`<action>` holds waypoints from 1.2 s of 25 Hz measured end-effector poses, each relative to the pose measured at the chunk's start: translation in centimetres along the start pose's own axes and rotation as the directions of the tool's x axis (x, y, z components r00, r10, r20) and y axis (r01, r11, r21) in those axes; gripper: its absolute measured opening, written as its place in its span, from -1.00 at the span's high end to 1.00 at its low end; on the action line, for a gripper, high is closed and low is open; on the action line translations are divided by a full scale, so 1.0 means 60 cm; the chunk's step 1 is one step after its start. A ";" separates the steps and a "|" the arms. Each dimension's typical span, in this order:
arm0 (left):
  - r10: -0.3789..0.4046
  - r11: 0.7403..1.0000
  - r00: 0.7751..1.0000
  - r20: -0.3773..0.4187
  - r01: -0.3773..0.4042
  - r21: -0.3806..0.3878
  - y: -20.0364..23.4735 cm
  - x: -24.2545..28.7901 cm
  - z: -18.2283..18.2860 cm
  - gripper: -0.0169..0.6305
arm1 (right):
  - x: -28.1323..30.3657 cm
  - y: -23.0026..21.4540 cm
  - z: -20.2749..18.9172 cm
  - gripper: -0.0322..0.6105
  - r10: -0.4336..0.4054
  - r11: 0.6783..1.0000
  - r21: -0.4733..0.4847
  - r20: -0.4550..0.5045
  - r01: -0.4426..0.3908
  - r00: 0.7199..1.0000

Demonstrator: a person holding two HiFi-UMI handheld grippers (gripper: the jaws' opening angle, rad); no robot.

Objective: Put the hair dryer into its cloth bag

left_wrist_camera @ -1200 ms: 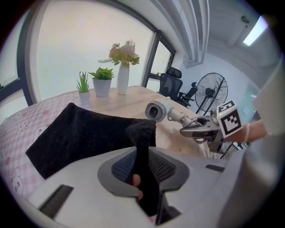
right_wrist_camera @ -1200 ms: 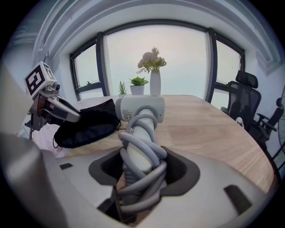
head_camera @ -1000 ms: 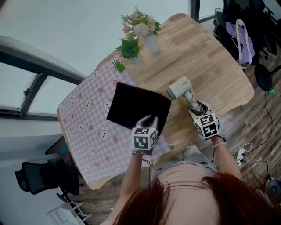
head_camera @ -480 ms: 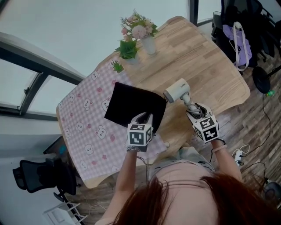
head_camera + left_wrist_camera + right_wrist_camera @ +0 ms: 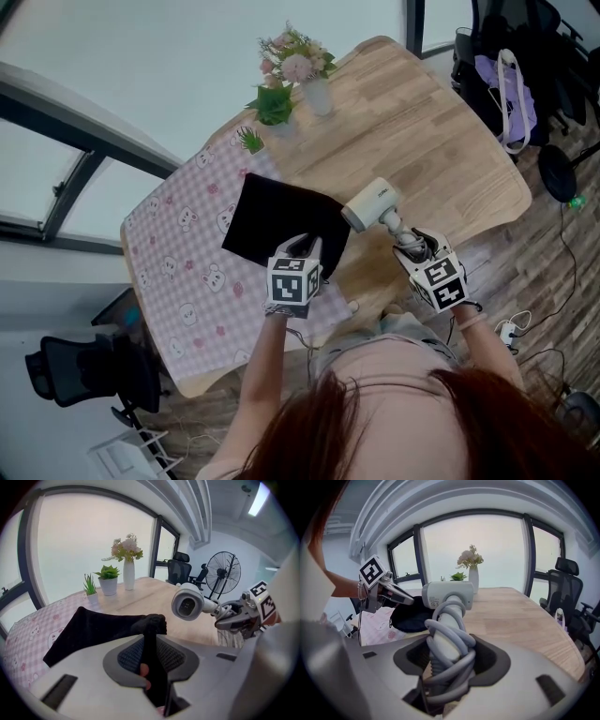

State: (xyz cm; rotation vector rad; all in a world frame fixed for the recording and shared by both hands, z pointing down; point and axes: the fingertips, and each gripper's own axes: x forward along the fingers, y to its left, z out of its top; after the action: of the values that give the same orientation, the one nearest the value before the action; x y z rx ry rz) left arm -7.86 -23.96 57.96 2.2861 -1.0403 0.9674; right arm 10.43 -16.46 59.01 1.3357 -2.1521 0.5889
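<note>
Head view down into a room with a wide window (image 5: 487, 550), plank floor (image 5: 539, 262) and a black office chair (image 5: 80, 375). Wooden table (image 5: 441, 141) in the middle, pink checked cloth (image 5: 178, 281) over its left end. Black cloth bag (image 5: 272, 220) lying partly on that cloth toward the near edge, its near rim pinched in the left gripper (image 5: 304, 247). White hair dryer (image 5: 370, 204) just right of the bag, cord-wrapped handle clamped between the jaws of the right gripper (image 5: 411, 242). Flower vase (image 5: 321, 94) and a leafy potted plant (image 5: 277, 105) by the far edge.

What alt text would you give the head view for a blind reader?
Seen from above, a person's right tool holds a white hair dryer beside a black bag, whose edge the left tool pinches, on a wooden table.
</note>
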 end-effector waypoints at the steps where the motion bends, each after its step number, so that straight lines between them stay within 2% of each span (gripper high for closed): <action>1: 0.004 1.000 1.000 0.003 -0.004 0.002 0.001 -0.002 0.002 0.72 | -0.002 0.004 0.000 0.18 0.009 1.000 -0.006 -0.002 -0.009 1.000; 13: 0.026 1.000 0.999 0.035 -0.027 0.007 0.009 -0.025 0.022 0.74 | -0.018 0.056 0.000 0.17 0.111 0.988 -0.100 -0.046 -0.115 0.993; 21: 0.025 1.000 0.999 0.046 -0.025 0.009 0.011 -0.039 0.029 0.74 | -0.014 0.105 -0.022 0.17 0.238 0.960 -0.123 -0.117 -0.252 0.964; 30: 0.013 1.000 0.999 0.048 -0.014 0.011 0.007 -0.048 0.031 0.74 | 0.004 0.138 -0.039 0.17 0.302 0.933 -0.140 -0.195 -0.331 0.933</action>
State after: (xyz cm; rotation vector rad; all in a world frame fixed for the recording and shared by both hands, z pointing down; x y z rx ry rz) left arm -8.75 -24.06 54.62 2.3245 -1.0738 0.9305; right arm 3.33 -11.71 60.26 0.8193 -2.2335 0.6023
